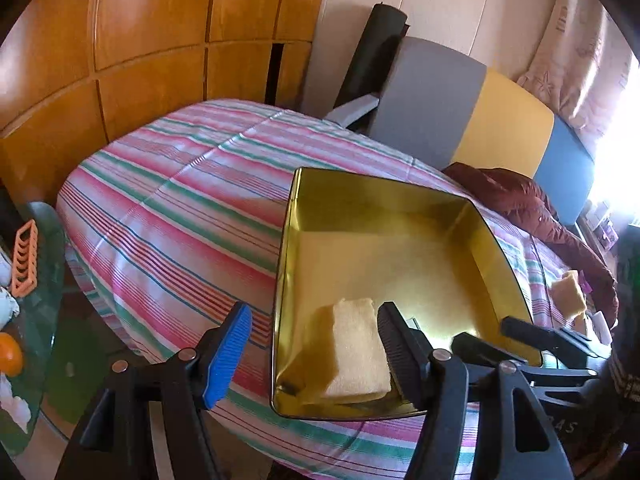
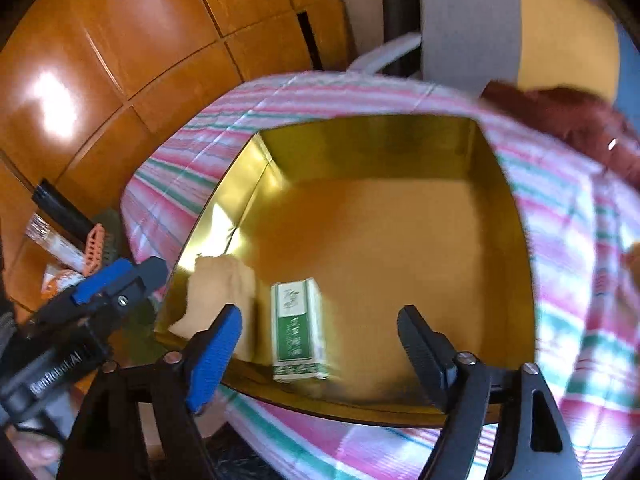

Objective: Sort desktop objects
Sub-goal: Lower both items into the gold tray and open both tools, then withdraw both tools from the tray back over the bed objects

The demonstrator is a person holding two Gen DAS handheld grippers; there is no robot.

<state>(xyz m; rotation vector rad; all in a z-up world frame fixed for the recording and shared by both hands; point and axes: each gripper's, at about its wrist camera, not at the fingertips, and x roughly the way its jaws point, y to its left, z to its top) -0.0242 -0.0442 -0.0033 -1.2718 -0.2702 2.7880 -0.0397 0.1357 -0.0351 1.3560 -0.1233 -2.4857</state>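
Setting: a room with orange-brown wooden panelling [image 1: 160,40], and a table under a striped cloth [image 1: 180,208] of pink, green and white.

Item 1: a gold-coloured metal tin [image 1: 316,196], open-topped and square, which we find standing on the cloth. Its inner walls are mirror-bright.

Item 2: a pale yellow folded cloth [image 1: 356,352], lying on the floor of the tin in its near left corner, as we see it from the left wrist view.

Item 3: a green and white carton [image 2: 298,332], which the right wrist view shows lying inside the tin near its front wall, just beside the folded cloth. That picture is blurred, so we cannot read its printing.

Item 4: the left gripper [image 1: 312,344], jaws wide apart and gripping nothing. We note its blue pad outside the tin over the striped cloth, and its black pad over the tin at the right edge of the folded cloth; whether it touches, we cannot tell.

Item 5: the right gripper [image 2: 320,344], jaws likewise wide apart and holding nothing. It hovers over the tin's near edge, with the carton between its two fingers in the view.

Item 6: a second yellow cloth [image 1: 568,292] on the table right of the tin, near a dark red garment [image 1: 520,200].
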